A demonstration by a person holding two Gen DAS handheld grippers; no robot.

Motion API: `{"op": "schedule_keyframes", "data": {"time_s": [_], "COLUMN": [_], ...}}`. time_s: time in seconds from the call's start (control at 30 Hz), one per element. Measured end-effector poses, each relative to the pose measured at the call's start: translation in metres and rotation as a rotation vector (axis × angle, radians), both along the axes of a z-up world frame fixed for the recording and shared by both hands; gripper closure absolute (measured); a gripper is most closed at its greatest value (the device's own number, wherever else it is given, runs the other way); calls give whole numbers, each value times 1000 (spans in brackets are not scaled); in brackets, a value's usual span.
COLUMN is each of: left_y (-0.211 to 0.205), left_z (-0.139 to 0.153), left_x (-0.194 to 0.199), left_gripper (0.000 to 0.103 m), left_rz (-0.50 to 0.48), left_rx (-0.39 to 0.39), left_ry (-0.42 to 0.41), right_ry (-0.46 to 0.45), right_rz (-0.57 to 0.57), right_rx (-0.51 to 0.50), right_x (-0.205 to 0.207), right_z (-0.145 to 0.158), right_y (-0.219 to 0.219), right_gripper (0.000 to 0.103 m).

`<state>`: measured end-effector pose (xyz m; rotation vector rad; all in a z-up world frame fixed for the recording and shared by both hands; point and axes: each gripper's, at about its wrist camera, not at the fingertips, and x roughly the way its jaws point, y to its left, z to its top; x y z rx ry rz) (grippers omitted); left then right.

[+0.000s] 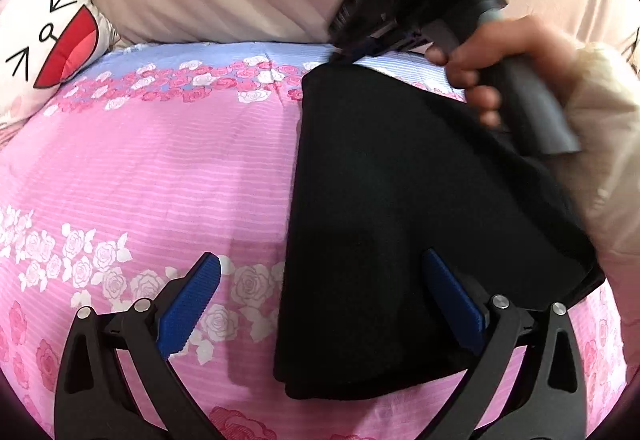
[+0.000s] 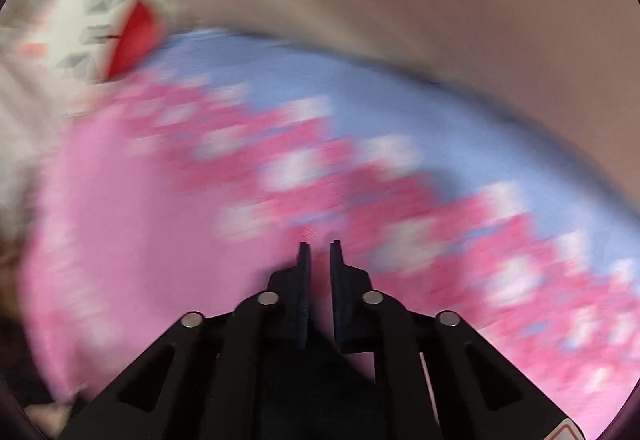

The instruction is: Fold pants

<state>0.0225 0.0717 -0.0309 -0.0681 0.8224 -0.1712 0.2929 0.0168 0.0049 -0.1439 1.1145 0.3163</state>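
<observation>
Holding our left gripper (image 1: 320, 304) wide open over the near edge of the folded black pants (image 1: 400, 208), we grip nothing. The pants lie on the pink floral bedsheet (image 1: 160, 168). Farther off, our right gripper (image 2: 319, 252), jaws narrowed and empty, passes the far corner. We judge folding nearly complete; next, smooth the bundle.

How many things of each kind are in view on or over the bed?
Folded black pants: 1
Cartoon-face pillows: 1
Floral bedsheets: 1
Handheld tools: 2, the left tool and the right tool
Total: 5
</observation>
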Motion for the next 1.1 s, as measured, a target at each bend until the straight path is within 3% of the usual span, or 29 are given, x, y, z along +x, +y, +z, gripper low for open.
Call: {"op": "schedule_keyframes", "data": {"time_s": [0.03,0.07,0.1,0.2,0.27,0.3,0.37,0.4,0.47,0.5,0.53,0.57,0.63,0.67,0.77,0.87,0.9,1.0,1.03,1.07,1.1], "left_y": [1,1,2,2,2,2,2,3,6,10,14,19,27,31,38,37,35,27,25,22,19], "left_z": [0,0,-1,-1,-2,-2,-1,1,6,10,13,17,21,25,32,36,36,37,37,38,40], "left_x": [0,-1,-1,1,1,1,1,0,-5,-9,-14,-18,-20,-21,-16,-5,-2,6,7,8,9], "left_gripper": [5,5,5,5,5,5,5,5,5,5,5,5,5,5,5,5,5,5,5,5,5], "left_rz": [0,-1,-1,0,2,5,3,2,-4,-3,6,20,44,65,106,141,141,129,127,127,132], "left_rx": [-4,-7,-13,-26,-27,-30,-39,-38,-37,-45,-53,-57,-52,-42,-25,8,14,5,5,11,27], "left_ry": [-1,-2,0,8,10,10,4,-4,-22,-31,-38,-42,-43,-45,-46,-47,-41,-18,-14,-11,-12], "right_ry": [3,-1,-24,-50,13,30,-3,-8,-73,-152,-191,-218,-246,-247,-205,-115,-93,-110,-124,-142,-155], "right_rz": [-40,-54,-32,72,126,120,-15,-87,-153,-178,-192,-209,-262,-288,-358,-441,-454,-459,-445,-429,-409], "right_rx": [14,91,206,320,315,247,141,186,256,248,237,232,212,189,175,294,378,444,437,426,400], "right_x": [2,-2,-18,-61,-76,-77,-65,-65,-78,-101,-118,-137,-178,-204,-247,-276,-283,-287,-286,-284,-283], "right_z": [0,7,22,38,21,3,-22,-19,0,19,31,40,48,46,24,-8,-19,-28,-28,-26,-22], "right_y": [-8,-16,-26,-33,-31,-31,-57,-76,-105,-121,-133,-145,-175,-191,-217,-239,-246,-247,-244,-238,-235], "right_gripper": [96,96,96,94,99,102,103,103,92,91,82,66,51,49,49,49,49,46,50,73,82]}}
